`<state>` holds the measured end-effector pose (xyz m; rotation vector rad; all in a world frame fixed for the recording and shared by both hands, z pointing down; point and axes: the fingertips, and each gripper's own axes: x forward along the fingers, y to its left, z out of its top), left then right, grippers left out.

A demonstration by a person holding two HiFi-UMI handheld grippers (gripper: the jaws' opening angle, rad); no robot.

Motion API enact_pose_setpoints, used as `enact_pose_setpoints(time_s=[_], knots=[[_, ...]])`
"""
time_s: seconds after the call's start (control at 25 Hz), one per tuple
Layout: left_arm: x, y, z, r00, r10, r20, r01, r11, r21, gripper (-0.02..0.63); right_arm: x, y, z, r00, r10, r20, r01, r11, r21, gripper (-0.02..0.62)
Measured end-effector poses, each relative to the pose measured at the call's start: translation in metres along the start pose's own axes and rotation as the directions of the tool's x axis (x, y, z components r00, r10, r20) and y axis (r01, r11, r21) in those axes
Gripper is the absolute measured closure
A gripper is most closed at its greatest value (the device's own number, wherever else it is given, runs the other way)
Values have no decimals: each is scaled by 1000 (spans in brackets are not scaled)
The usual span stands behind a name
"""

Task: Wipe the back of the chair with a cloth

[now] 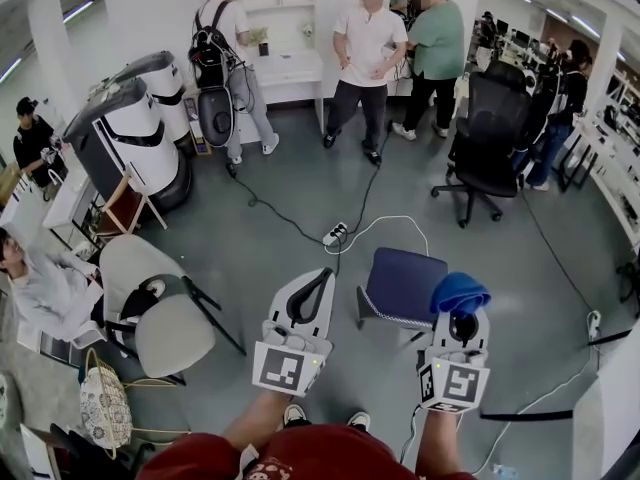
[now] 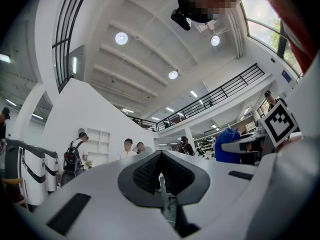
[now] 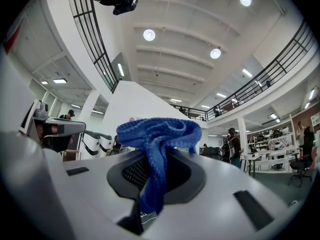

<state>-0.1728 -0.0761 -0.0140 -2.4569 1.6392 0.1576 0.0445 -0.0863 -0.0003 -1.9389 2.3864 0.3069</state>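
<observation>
Cloth (image 3: 157, 133) pinched in right hand-held gripper (image 1: 461, 320), bunched over its tips; left hand-held gripper (image 2: 160, 157) closed, empty.

The left gripper (image 1: 318, 278) and the right gripper (image 1: 462, 316) are held side by side at the near edge of the head view. The cloth (image 1: 459, 293) is pinched between the right gripper's jaws. The chair (image 1: 400, 286) is seen just ahead, between the two grippers. A power strip (image 1: 335, 234) is spotted on the floor behind it, an office chair (image 1: 490, 128) farther back on the right, and a second chair (image 1: 170, 333) left of the left gripper.
</observation>
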Motion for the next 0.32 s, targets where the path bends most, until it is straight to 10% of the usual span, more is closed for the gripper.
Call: enact_pose_setpoints(time_s=[0.32], knots=[[7, -5, -2, 1000, -4, -6, 4, 1000, -3, 592, 3, -5, -2, 1000, -1, 3, 1, 1000, 15, 535]])
